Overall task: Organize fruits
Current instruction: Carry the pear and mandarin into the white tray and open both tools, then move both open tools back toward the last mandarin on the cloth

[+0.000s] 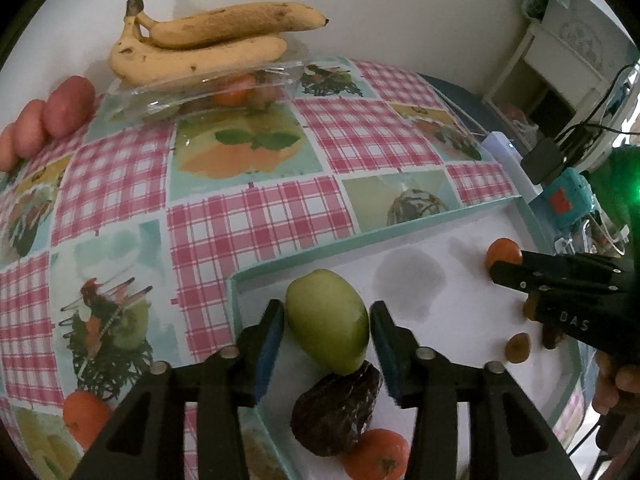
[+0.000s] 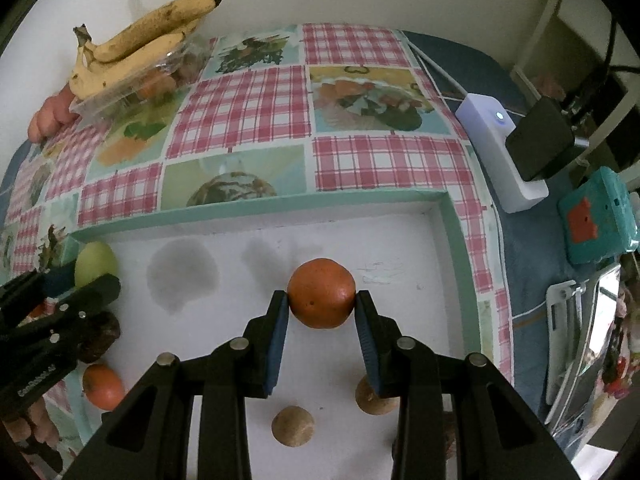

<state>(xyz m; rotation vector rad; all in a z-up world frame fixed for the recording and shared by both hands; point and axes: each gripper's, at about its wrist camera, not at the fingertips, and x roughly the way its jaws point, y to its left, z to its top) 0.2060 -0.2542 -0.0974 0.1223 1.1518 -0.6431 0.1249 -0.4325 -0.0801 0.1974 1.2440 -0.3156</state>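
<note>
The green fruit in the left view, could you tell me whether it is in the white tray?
In. The green fruit sits over the white tray floor, inside its teal rim.

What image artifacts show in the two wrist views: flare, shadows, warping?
Left wrist view: green flare at the right edge; tablecloth checks bulge from fisheye; soft shadow on the white tray. Right wrist view: dim, tray edge curves, two grey shadows beyond the orange.
</note>
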